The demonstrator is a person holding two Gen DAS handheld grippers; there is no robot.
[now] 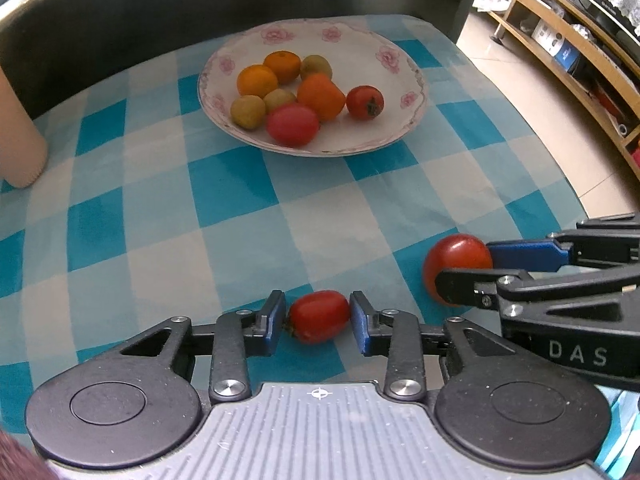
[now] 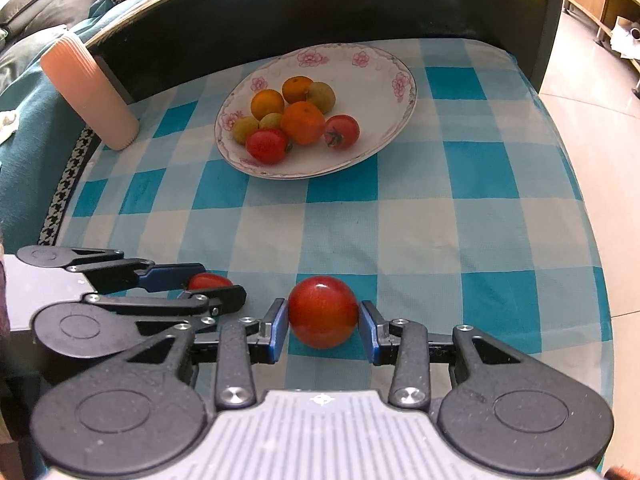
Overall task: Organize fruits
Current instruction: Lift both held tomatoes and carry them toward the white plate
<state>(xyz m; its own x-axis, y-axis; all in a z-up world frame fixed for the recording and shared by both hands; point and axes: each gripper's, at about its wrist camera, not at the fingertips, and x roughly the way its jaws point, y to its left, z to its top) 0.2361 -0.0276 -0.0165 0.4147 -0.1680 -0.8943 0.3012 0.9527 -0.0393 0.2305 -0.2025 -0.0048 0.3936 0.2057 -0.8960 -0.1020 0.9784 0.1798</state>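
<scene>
My left gripper point(image 1: 318, 318) is shut on a small oval red tomato point(image 1: 319, 316), low over the checked cloth near the front edge. My right gripper point(image 2: 323, 314) is shut on a rounder red tomato point(image 2: 323, 311) just to the right of it; that tomato also shows in the left wrist view point(image 1: 456, 258), and the left gripper's tomato shows in the right wrist view point(image 2: 208, 281). A white floral plate point(image 1: 372, 128) at the back of the table holds several fruits: oranges point(image 1: 320, 96), yellow-green fruits point(image 1: 248, 111) and two red tomatoes point(image 1: 292, 124).
The blue-and-white checked cloth point(image 2: 400, 220) covers the table. A ribbed pink cylinder point(image 2: 90, 92) stands at the back left. A dark wall point(image 2: 320, 8) runs behind the plate. The table drops off to tiled floor point(image 2: 600, 120) on the right, with wooden shelves point(image 1: 560, 52) beyond.
</scene>
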